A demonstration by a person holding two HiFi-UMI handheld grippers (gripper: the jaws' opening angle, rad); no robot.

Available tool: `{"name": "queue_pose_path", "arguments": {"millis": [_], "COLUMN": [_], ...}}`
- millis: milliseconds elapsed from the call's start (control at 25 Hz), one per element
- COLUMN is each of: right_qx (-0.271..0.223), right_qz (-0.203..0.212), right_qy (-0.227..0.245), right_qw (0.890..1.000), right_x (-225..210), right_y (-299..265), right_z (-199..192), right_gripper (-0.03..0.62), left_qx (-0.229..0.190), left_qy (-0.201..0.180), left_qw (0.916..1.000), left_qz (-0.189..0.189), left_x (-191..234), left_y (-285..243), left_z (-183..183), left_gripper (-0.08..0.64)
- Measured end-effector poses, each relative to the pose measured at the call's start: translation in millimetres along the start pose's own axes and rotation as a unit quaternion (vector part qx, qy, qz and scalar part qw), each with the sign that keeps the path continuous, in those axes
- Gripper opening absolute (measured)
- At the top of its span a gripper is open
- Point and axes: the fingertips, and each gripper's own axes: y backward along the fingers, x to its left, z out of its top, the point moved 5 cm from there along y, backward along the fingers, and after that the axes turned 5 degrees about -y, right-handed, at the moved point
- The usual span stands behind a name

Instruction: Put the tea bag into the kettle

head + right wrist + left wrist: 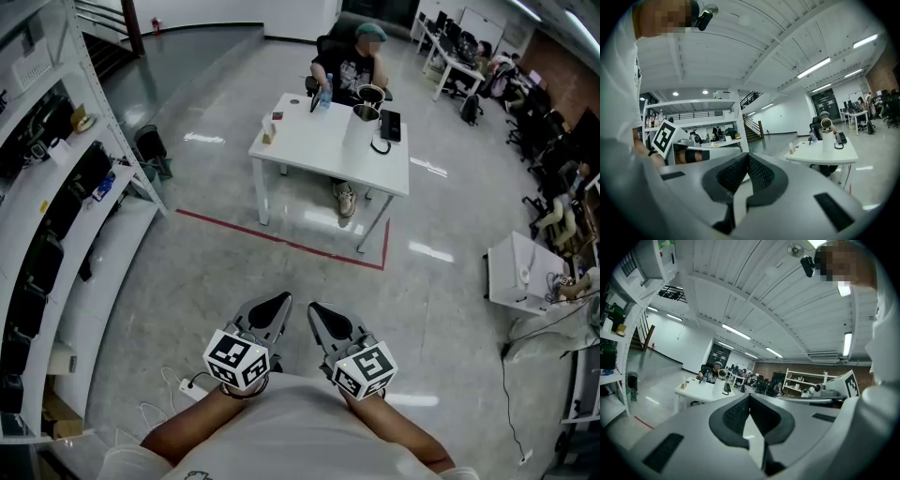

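Both grippers sit low and close against the person's body in the head view. The left gripper and the right gripper are side by side, just beside each other, and point forward over bare floor. The left gripper view shows its jaws pressed together at the tips with nothing between them. The right gripper view shows the same: jaws closed and empty.

Kettle stands upright on the far right part of the white worktop, well apart from both sets of jaws. It has a white body and an open metal top. A small tan item sits near the worktop's left edge; it is too small to tell whether it is the tea bag. A black device lies just right of the kettle.

A seated person is at the worktop's far side. Red floor tape marks the near and right sides. Shelving lines the left. Open floor lies between the jaws and the worktop.
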Motion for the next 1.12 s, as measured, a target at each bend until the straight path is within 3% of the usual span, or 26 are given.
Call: {"name": "queue_pose_path", "arguments": {"millis": [480, 760, 1120], "right_qx": [0.012, 0.015, 0.032], "right_qz": [-0.017, -0.009, 0.004], "right_qy": [-0.024, 0.016, -0.001], "right_qw": [0.999, 1.000, 0.999], "right_x": [-33, -23, -17], "right_y": [-99, -179, -242], "right_z": [13, 38, 33], "right_gripper": [0.011, 0.011, 0.011], "left_qx": [0.011, 0.009, 0.008], "left_qy": [0.005, -0.001, 0.016], "left_qw": [0.9998, 0.9998, 0.9998], "left_qz": [-0.013, -0.020, -0.002], "left_x": [97, 163, 225], "left_y": [-34, -40, -30], "left_z": [19, 46, 50], "left_gripper": [0.009, 0.009, 0.009]}}
